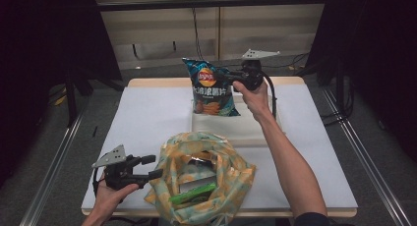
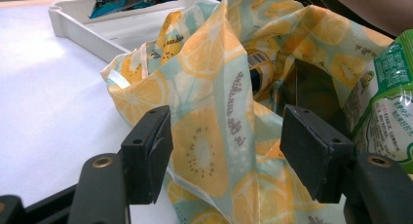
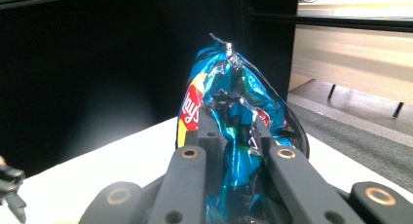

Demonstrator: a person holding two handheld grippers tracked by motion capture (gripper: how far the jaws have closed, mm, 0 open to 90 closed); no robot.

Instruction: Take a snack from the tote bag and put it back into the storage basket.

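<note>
Sitting nearest cam: lemon-print fabric bag (image 1: 204, 177), mouth gaping at table's (image 1: 147, 118) near edge, green packet (image 1: 193, 193) poking out inside. Hanging well above, over white tray (image 1: 255, 130) at mid-table: chip bag (image 1: 211, 86), blue foil, red-yellow logo, puffy w/ air, crinkling where pinched. Gripping chip bag at its side edge w/ right gripper (image 1: 231, 78), jaws clenched tight on foil (image 3: 234, 136). Risking slip since foil is slick & grip is only on an edge; risking crushed chips if squeezing harder; prob snagging on bag rim if mouth sags. Bracketing the fabric rim w/ left gripper (image 1: 150, 168), jaws released, not pressing (image 2: 219, 151), so rim could be collapsing inward.
</note>
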